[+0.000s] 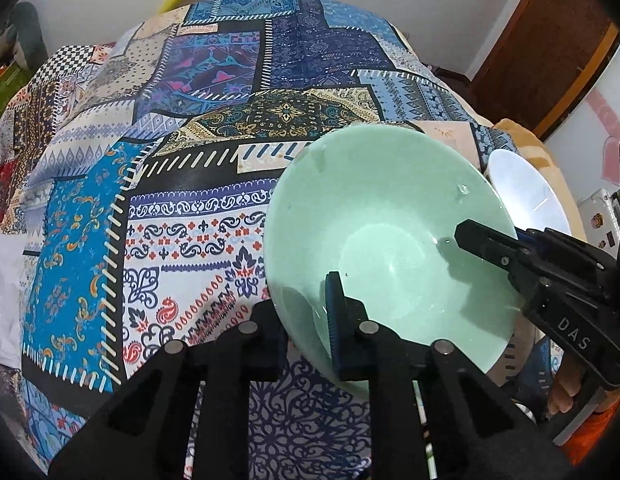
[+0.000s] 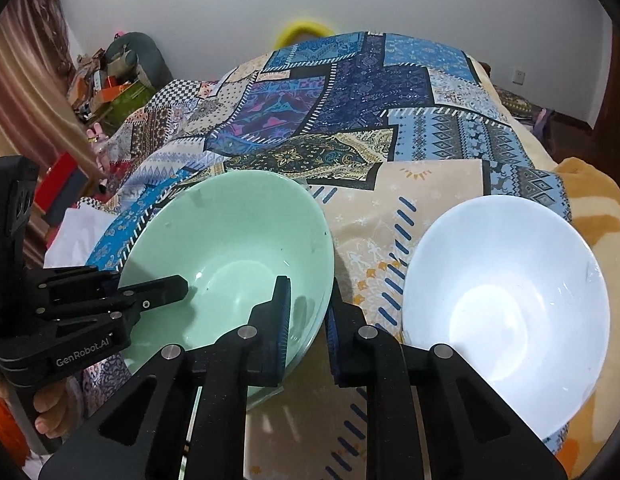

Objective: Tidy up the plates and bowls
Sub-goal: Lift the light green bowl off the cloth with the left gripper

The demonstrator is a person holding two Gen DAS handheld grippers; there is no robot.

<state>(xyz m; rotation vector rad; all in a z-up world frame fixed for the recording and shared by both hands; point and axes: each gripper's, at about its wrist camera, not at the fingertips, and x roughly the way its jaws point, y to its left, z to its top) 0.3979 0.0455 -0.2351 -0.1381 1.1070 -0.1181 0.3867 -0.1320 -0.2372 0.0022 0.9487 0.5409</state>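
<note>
A glossy round green bowl (image 1: 389, 240) is clamped by both grippers (image 1: 306, 320) (image 2: 308, 320); the white bowl (image 2: 505, 308) is shown whole only from the right wrist.

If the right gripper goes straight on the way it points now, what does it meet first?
The right gripper already clamps the glossy green bowl's rim; straight on, probably the patterned patchwork cloth beyond it.

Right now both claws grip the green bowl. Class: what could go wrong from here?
1. The left claw and right claw each pinch only the thin rim of the green bowl; glazed rims are slick, so it may slip or tilt on lifting.
2. The white bowl sits close beside it; a swing could knock them together.
3. Both rest on a soft patterned cloth, an unsteady base.
</note>
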